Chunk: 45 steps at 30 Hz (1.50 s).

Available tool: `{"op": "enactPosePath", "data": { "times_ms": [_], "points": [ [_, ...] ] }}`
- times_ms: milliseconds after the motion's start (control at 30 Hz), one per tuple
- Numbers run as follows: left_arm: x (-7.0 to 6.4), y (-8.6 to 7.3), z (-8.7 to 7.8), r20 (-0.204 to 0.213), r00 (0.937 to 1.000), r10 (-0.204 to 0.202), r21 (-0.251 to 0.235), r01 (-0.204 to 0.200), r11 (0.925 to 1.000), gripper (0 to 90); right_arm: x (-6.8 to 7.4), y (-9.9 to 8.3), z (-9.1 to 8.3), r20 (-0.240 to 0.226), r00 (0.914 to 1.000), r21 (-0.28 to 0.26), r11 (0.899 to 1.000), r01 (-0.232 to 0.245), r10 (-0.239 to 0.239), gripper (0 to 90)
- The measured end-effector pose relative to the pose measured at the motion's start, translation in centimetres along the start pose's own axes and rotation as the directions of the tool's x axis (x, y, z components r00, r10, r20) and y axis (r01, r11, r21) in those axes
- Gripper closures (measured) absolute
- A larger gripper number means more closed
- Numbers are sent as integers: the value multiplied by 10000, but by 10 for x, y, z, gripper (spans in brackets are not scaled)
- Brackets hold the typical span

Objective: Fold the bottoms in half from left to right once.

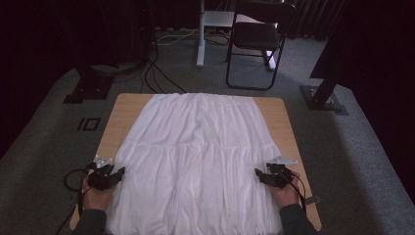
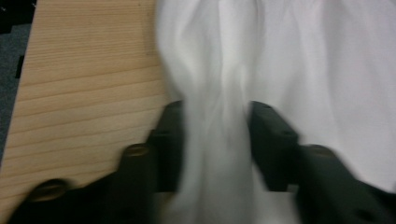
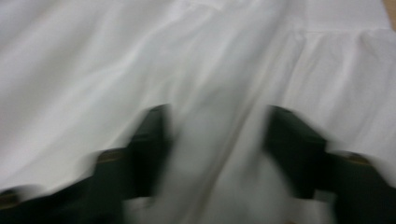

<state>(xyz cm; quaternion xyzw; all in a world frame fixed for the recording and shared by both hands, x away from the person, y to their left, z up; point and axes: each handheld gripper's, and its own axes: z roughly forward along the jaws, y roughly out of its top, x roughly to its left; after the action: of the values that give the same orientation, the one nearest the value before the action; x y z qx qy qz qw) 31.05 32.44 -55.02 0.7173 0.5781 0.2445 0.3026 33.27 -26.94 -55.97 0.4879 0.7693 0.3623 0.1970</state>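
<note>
The wooden surface (image 1: 125, 110) is mostly hidden under a white skirt (image 1: 195, 156), whose near hem is cut off by the bottom of the high view, and both gripper views are blurred. The skirt is pale, gathered in soft vertical folds and spread flat from the far edge to the near one. The left hand-held gripper (image 1: 117, 172) at its left edge and the right hand-held gripper (image 1: 259, 175) at its right edge each have a bunched fold between parted jaws; whether they pinch it I cannot tell.

Grey carpet (image 1: 44, 161) covers the floor. Well beyond the left gripper (image 1: 119, 172), a black folding chair (image 1: 258, 36) stands before dark curtains (image 1: 54, 29).
</note>
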Motion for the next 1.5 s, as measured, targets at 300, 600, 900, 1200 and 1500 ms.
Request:
{"op": "enactPosePath", "data": {
  "times_ms": [300,600,900,1200,1500],
  "points": [
    [1,1,-3,-201,9983,540,268,-534,9982,864,-41,-12,-41,1798,9786,-872,9925,-853,999,454],
    [6,2,-4,-789,9935,814,449,-780,9959,872,-50,-24,-33,1783,9790,128,9946,-1031,992,334],
    [34,6,-16,-1633,9850,556,303,-513,9982,875,-50,-17,-29,1818,9774,632,9906,-1210,1078,863],
    [89,5,-29,-2789,9602,-144,279,231,9993,876,-61,-21,-32,2181,9636,421,9850,-1675,1545,878],
    [104,-2,-25,-3125,9494,-313,415,466,9981,876,-60,-19,-43,2046,9651,-193,9864,-1633,1637,874]
  ]
}}
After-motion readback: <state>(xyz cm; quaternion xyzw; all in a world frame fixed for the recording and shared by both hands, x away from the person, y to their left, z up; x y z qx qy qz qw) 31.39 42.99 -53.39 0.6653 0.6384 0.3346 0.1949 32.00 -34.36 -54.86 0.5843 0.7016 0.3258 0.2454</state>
